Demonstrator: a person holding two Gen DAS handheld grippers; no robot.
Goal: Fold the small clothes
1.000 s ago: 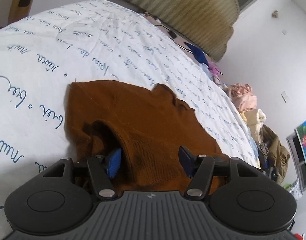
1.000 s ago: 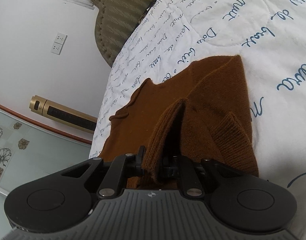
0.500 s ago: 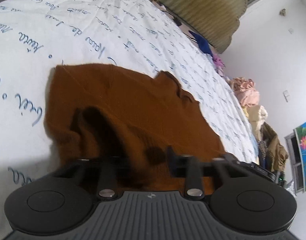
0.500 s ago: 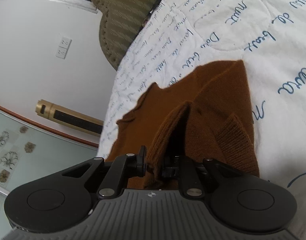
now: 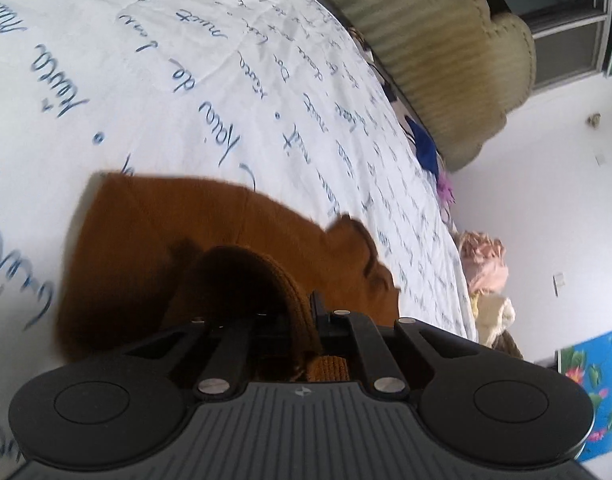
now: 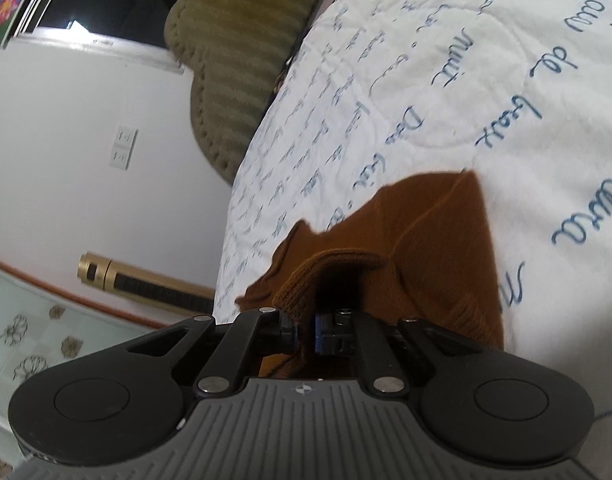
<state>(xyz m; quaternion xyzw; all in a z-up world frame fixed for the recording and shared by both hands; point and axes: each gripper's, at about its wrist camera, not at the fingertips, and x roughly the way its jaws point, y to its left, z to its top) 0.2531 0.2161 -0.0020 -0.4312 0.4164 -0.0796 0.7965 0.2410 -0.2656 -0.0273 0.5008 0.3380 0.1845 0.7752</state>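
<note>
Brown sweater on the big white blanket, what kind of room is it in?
Most likely a bedroom. The brown sweater lies on a bed with a white quilt printed with blue handwriting, a padded olive headboard stands at its far end, and a pile of clothes waits beside the bed.

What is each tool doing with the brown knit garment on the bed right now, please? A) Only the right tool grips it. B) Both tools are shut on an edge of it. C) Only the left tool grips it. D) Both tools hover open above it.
B: the left tool is closed on a ribbed edge of the brown knit garment, and the right tool pinches a raised fold of it above the bed cover.
</note>
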